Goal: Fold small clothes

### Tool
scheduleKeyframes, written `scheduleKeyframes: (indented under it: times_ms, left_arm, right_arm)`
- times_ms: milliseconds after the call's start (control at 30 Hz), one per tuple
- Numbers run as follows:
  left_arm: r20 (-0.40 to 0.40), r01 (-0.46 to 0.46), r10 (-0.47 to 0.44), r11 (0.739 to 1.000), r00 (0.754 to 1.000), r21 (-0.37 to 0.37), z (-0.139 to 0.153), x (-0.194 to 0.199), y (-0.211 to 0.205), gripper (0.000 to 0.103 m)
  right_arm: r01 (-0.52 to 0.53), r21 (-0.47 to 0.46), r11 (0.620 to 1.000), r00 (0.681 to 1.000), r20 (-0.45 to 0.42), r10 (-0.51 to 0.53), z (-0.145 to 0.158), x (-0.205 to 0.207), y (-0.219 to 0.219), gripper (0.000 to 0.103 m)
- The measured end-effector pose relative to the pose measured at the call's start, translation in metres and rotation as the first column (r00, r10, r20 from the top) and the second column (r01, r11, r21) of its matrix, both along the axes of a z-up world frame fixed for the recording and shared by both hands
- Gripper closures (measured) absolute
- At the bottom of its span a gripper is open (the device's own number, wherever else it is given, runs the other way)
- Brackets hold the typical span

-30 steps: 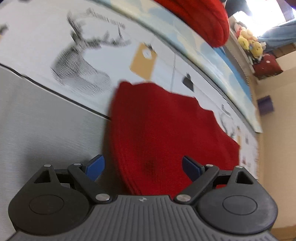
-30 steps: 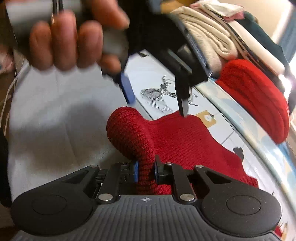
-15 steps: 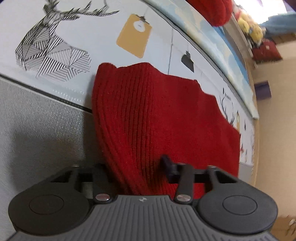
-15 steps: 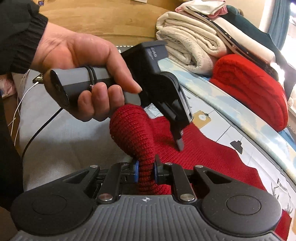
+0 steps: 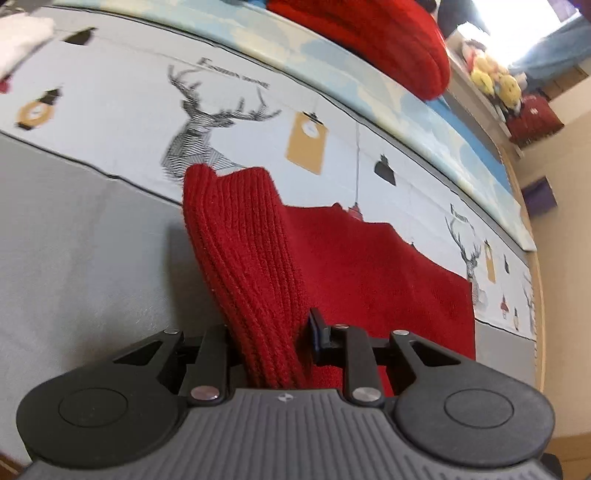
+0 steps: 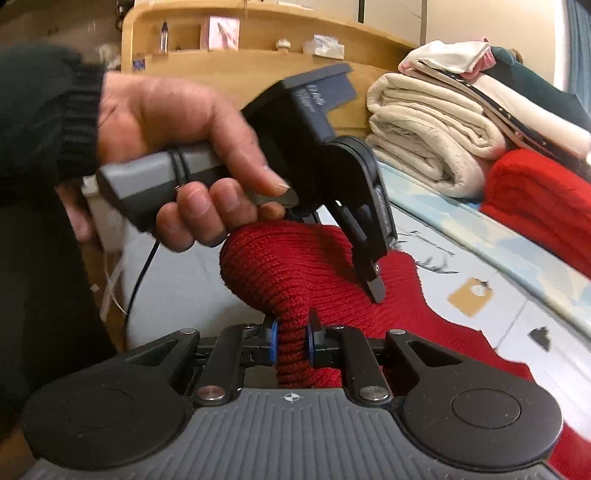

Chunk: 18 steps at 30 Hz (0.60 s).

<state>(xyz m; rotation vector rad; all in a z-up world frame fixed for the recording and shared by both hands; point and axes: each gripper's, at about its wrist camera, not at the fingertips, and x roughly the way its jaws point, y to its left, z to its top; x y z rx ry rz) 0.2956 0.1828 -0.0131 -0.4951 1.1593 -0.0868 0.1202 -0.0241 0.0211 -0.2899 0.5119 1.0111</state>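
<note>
A red knit garment [image 5: 369, 266] lies on the bed, its near edge pulled up into a ribbed fold. In the left wrist view my left gripper [image 5: 273, 343] has that fold between its jaws, which are closing, and the pads press on the cloth. The right wrist view shows the same garment [image 6: 295, 266] bunched up, with my right gripper [image 6: 290, 339] shut on a narrow ridge of it. A person's hand [image 6: 184, 147] holds the left gripper [image 6: 369, 284] just beyond, its tips down in the knit.
The bed has a grey sheet [image 5: 74, 240] and a printed cover with deer [image 5: 207, 122]. A folded red knit [image 5: 369, 33] lies at the far side. Cream blankets [image 6: 424, 140] are stacked beside a wooden headboard shelf [image 6: 258, 44]. Plush toys [image 5: 495, 77] sit far right.
My left gripper went from wide open over the garment to closed on its edge and has lifted it. My right gripper rose a little with its fold.
</note>
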Motion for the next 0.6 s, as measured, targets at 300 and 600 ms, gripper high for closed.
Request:
scheduleKeyframes:
  times_ms: [300,600]
  left_arm:
    - [0.096,0.034,-0.034,0.999,0.995,0.008,0.012,-0.004,-0.050,0.074]
    - [0.217,0.114,-0.083,0.985,0.973,-0.132,0.032,0.000,-0.094,0.039]
  right_arm:
    - [0.220,0.029,0.975,0.970,-0.113,-0.215,0.000,0.002,-0.059,0.088]
    - [0.733,0.047,0.678,0.639,-0.391,-0.663,-0.028,0.010,-0.193,0.089]
